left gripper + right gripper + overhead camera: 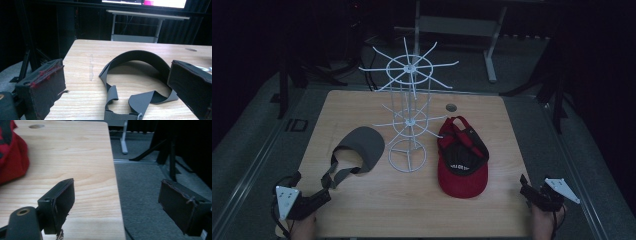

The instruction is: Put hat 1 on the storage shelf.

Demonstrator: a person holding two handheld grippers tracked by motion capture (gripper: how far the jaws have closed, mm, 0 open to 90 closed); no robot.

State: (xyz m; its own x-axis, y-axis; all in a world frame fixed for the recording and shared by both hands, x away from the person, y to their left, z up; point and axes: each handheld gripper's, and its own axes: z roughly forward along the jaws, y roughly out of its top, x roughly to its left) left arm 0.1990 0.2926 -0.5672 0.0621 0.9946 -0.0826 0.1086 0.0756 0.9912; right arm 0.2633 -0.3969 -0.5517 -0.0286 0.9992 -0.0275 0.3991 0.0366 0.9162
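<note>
A grey visor [362,146] lies left of centre on the wooden table [412,205], its strap trailing toward the front edge. My left gripper [312,187] sits at the front left corner, just short of that strap. In the left gripper view the gripper [117,71] stands open, with the visor's strap loop [140,60] lying on the table ahead of the jaws and touching neither one. A red cap [463,162] rests upside down right of centre. My right gripper [528,189] hovers open at the front right corner; in its own view the right gripper [117,187] straddles the table's right edge, with the red cap [12,157] off to the left.
A white wire display rack [408,115] with radiating hooks stands in the middle of the table between visor and cap. A round cable hole [451,107] sits near the far edge. Grey carpet [145,195] lies beyond the right edge, and dark stands and a desk frame are behind.
</note>
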